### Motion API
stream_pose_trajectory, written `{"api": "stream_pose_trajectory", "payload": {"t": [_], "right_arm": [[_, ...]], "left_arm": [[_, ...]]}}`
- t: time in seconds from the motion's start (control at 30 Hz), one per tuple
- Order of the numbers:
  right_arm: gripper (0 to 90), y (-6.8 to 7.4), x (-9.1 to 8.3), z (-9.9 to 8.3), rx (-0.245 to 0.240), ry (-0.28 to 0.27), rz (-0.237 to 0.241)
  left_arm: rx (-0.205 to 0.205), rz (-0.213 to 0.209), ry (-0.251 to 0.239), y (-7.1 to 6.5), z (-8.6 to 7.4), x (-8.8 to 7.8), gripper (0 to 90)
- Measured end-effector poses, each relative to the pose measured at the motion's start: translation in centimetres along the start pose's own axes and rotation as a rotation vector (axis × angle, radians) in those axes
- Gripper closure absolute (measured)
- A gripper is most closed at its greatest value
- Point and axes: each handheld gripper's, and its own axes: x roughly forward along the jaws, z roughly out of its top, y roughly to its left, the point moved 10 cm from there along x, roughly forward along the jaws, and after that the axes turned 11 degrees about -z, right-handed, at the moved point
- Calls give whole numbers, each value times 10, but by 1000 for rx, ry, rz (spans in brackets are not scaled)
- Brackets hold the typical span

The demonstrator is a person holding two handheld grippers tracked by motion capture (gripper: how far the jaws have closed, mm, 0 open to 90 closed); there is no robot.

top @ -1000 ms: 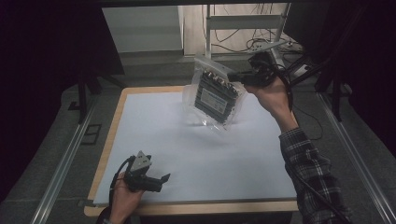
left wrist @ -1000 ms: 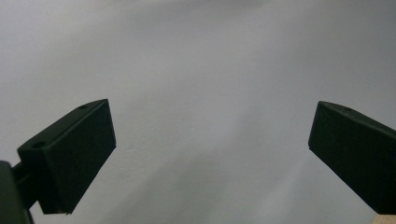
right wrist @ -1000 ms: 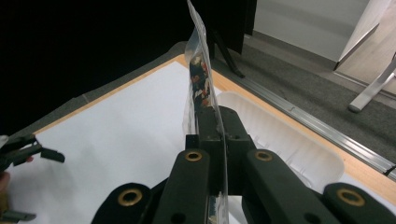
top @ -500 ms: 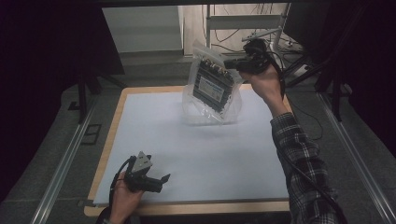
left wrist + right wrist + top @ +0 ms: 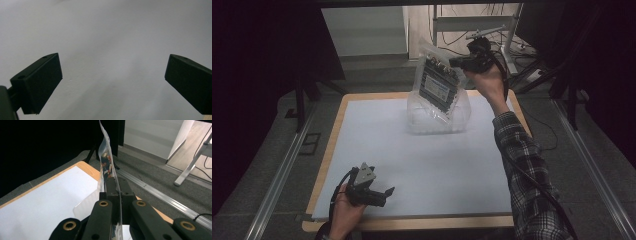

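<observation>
Right gripper (image 5: pixel 458 62) up high over the far edge of the table (image 5: pixel 329 150), jaws clamped flat on the top edge of the clear bag (image 5: pixel 437 95) w/ the dark circuit-board-looking part inside. In the right gripper view the plastic runs edge-on between my pads (image 5: pixel 113 187), pinched thin, so I've got film only, not the part itself. Bag hangs tilted, bottom looks to sag down to the white mat (image 5: pixel 422 165); can't tell if it rests there or just clears it.

Left gripper (image 5: pixel 379 196) low at the near edge, jaws wide apart, nothing between them, just mat in the left gripper view.

How I'd do this well, imo: keep the squeeze firm, thin film slips easily and the heavy bit sits low, so it'll want to swing. Move slow and level, no jerks. If I need the bag opened or steadied, bring the left in from below and take the opposite edge or lower corner, film only again, well clear of the part.
</observation>
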Motion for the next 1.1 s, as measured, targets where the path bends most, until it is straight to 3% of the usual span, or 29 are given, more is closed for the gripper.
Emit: {"api": "stream_pose_trajectory", "payload": {"t": [0.2,0.57,0.83,0.87,0.97,1.1], "right_arm": [[890,-2,17,-5,9,1,1],[889,15,49,-28,-6,61,34],[889,8,59,-44,24,65,21],[889,8,60,-45,50,52,41],[888,9,60,-45,37,53,40],[887,8,63,-46,10,61,-6]], "left_arm": [[6,-2,7,0,-1,1,8],[7,-6,11,-2,-1,2,7],[12,-9,19,-3,0,4,7],[17,-8,26,-4,0,5,7],[18,-9,29,-4,-1,5,7],[26,-5,34,-4,-1,6,7]]}}
